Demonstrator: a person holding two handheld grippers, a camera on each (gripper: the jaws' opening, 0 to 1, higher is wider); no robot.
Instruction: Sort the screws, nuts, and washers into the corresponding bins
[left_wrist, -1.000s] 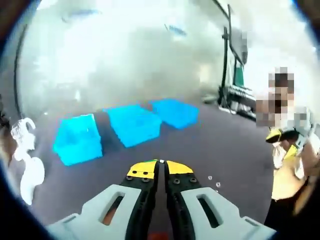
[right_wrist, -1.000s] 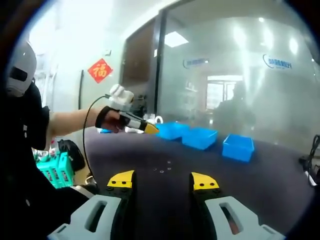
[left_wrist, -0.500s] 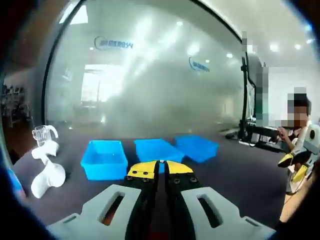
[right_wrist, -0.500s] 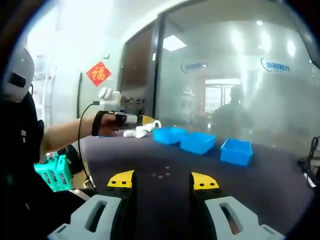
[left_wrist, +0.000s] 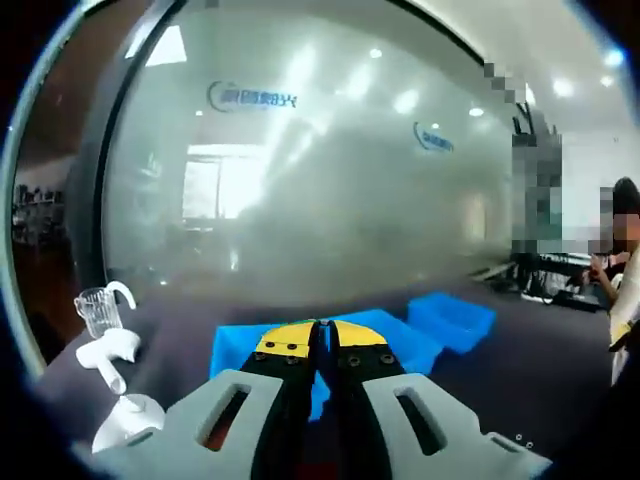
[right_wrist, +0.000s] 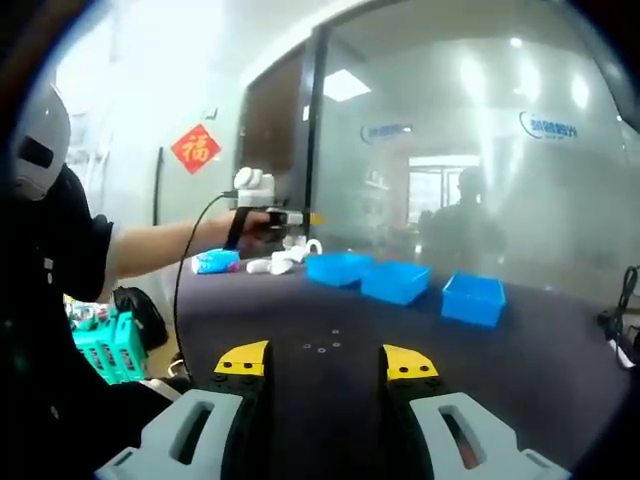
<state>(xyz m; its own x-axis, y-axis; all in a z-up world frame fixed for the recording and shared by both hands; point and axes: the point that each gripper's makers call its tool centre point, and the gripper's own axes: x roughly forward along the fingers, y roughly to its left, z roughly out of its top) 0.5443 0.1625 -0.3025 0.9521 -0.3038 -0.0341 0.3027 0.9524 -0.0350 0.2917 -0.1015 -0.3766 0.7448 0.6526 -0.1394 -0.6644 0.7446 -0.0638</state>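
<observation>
**Left gripper lifted above the bins, right gripper waited open**

Since the earlier frames the left gripper (left_wrist: 321, 340) had risen and levelled out, so its view looked over the bins at the frosted glass wall (left_wrist: 330, 180) instead of down at the surface. Its yellow-tipped jaws were pressed together; whether anything small sat between them could not be told. In the right gripper view the left gripper (right_wrist: 300, 218) was held out at arm's length above the far left end of the dark surface (right_wrist: 330, 400).

Three blue bins (right_wrist: 397, 281) stood in a row on that surface, near the glass. A few tiny fasteners (right_wrist: 325, 347) lay on the surface well short of the bins, just ahead of the right gripper (right_wrist: 328, 362), whose jaws stood apart with nothing between them.

Blue logo lettering (left_wrist: 252, 97) was printed on the glass, too blurred to read. A red diamond sign (right_wrist: 196, 148) bearing a gold Chinese character hung on the wall. White plastic objects (left_wrist: 110, 360) lay left of the bins.
</observation>
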